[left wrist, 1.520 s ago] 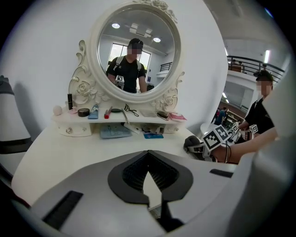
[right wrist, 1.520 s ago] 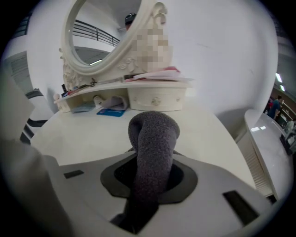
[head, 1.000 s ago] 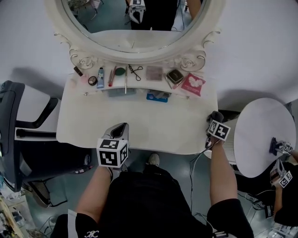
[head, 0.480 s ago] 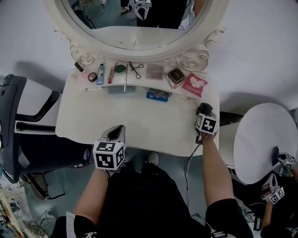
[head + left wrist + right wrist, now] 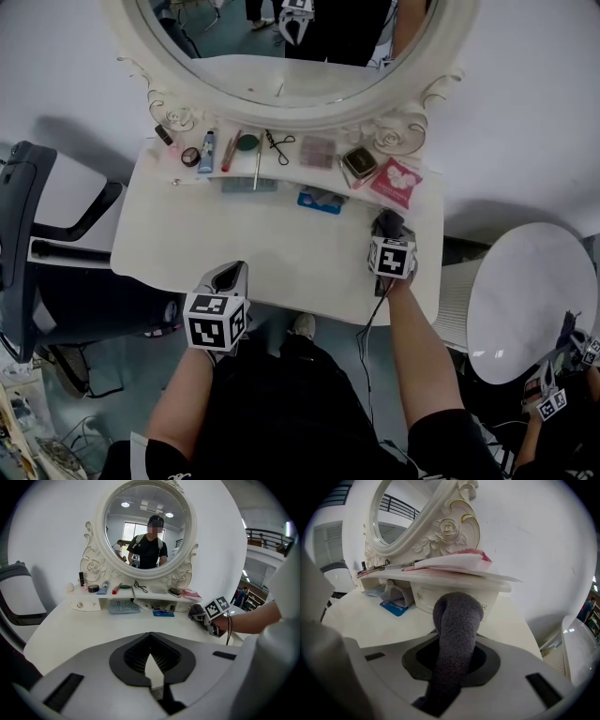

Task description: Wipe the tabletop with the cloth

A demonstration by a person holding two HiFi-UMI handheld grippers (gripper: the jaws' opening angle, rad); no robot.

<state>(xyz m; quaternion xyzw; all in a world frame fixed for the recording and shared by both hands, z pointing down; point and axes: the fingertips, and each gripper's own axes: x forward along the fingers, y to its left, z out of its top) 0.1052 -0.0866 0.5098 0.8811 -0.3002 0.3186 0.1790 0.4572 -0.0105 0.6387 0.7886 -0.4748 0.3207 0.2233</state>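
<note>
- Two grippers, one loaded: the right gripper (image 5: 457,657) has its jaws clamped on the dark grey cloth (image 5: 457,618), which sticks out past them as a thick folded loop.
- The left gripper (image 5: 151,641) has its jaws pressed together with nothing between them.
- Only the right gripper view shows the grip itself. The head view just shows a dark lump ahead of that gripper's marker cube (image 5: 391,258).
- The cloth is at the right rear of the white tabletop (image 5: 281,239), just in front of the shelf (image 5: 454,579). Can't tell whether it touches the surface.
- A pink card (image 5: 395,181) lies on the shelf end right above the cloth, and a blue card (image 5: 317,200) lies flat on the tabletop to its left.
- The left gripper sits at the tabletop's front edge, well apart from the right one.
- The left gripper view alone shows the person's reflection in the oval mirror (image 5: 147,527), plus the right gripper from the side.
- The head view alone shows the dark chair (image 5: 37,253) on the left and the round white side table (image 5: 525,291) on the right.
</note>
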